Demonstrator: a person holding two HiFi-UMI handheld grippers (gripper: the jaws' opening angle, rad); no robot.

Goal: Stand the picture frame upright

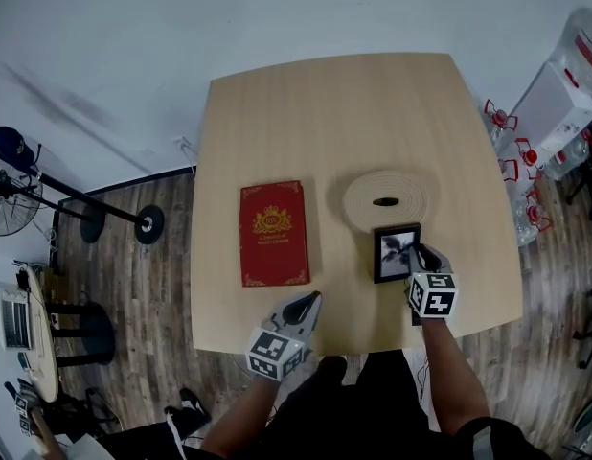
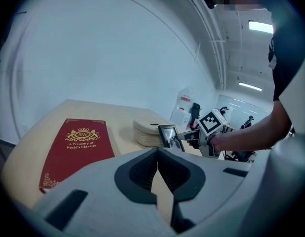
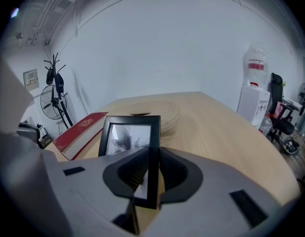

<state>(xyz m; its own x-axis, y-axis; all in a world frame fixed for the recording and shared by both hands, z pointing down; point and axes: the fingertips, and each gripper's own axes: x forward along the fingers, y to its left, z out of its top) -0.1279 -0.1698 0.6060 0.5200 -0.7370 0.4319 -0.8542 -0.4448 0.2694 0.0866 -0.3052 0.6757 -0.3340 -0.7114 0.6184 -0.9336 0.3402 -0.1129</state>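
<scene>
Raising is the step in hand: the right gripper (image 1: 422,255) is clamped narrow on the right-hand edge of the small black picture frame with a grey photo (image 1: 396,253), just on the near side of the round coiled beige mat (image 1: 384,197). In the right gripper view the frame's dark side rail runs straight down between the pads (image 3: 174,174), pinched from both faces. The left gripper view shows the frame tilted well up from flat. Its glass is turned toward the person and its top leans back toward the mat. Whether its lower edge touches the pale wooden table (image 1: 325,113) cannot be told.

The left gripper (image 1: 310,305) hangs to the near left of the mat, its jaws closed tip to tip with nothing between them. A red hardcover book with a gold crest (image 1: 273,233) lies flat to the left of the mat, well apart from the frame.

The task looks partly done: the frame is up, but it rests on the grip, not on itself. The next move probably calls for setting its lower edge down on the near side of the mat and finding a lean at which it balances. No view shows a back strut; if there is one, it must be swung out, perhaps by the idle left gripper, before the right one lets go slowly.
</scene>
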